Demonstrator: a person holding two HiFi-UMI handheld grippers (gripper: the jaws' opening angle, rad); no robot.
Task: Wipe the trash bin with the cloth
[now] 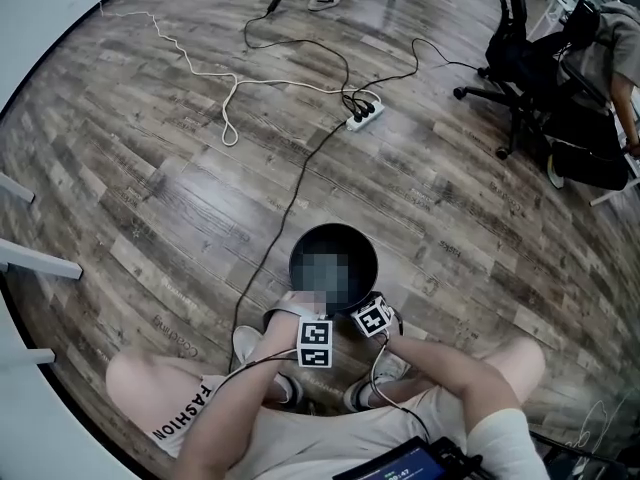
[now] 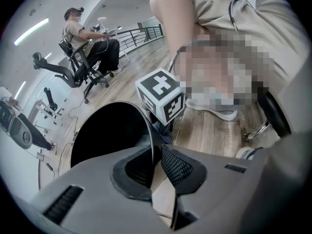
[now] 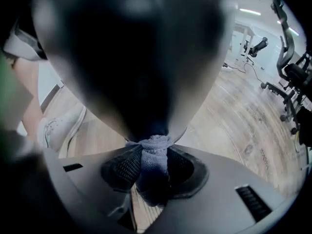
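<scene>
While the left claw (image 2: 155, 161) grips the rim of the trash bin (image 2: 105, 135), the right claw (image 3: 150, 150) is clamped on the cloth (image 3: 154, 168). The cloth touches the bin's dark wall.

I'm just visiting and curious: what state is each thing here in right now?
trash bin, upright, no lid.
cloth, bunched, touching the trash bin's outside.
left claw, shut on the trash bin's rim.
right claw, shut on the cloth.
power strip, plugs in it.
</scene>
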